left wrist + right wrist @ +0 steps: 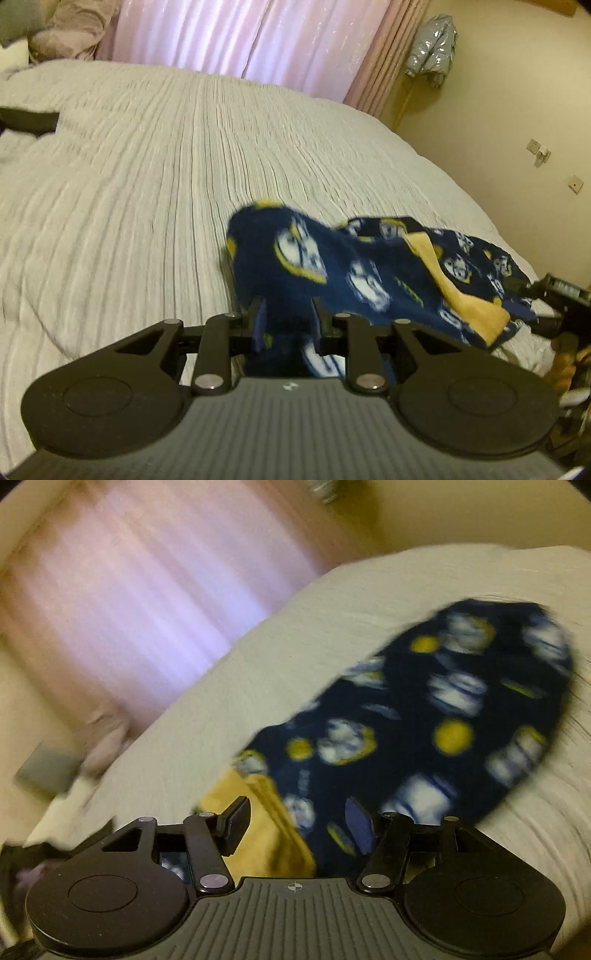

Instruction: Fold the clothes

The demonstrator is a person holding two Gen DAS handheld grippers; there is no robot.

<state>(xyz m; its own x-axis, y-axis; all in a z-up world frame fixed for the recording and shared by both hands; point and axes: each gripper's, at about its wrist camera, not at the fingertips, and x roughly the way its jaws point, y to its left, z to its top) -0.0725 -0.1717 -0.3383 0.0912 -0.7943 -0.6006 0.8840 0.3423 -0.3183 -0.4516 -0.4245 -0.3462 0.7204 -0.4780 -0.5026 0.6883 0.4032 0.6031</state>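
Left gripper: the left gripper [287, 320] sits low over the bed, its two fingers set on either side of a bunched fold of the fleece garment [332, 273]; fabric fills the gap, so it looks clamped on the cloth.
Right gripper: in its own view the right gripper [300, 825] has its fingers spread wide, the yellow lining and navy fleece lying between them without either pad visibly pressing; in the left view its black body [561, 302] shows at the far right edge, touching the garment's end.
Garment: navy fleece garment [406, 716] with a white and yellow print and a yellow inner side [461, 295], lying on the right side of the bed, stretched between the two grippers, partly lifted and rumpled.
Containers: none can be made out.
Hard to see: the right wrist view is strongly blurred, so the print and the garment's outline are smeared; what kind of garment it is cannot be told. A hand [565, 369] is cut off at the right edge of the left view.
Bed: a pale ribbed bedspread [147, 177] covers the bed; a dark strap-like item [29, 120] lies at its left edge.
Room: pink curtains [236, 40] behind the bed, pillows [62, 33] at far left, a silver padded jacket [432, 48] hanging on the cream wall [517, 110].
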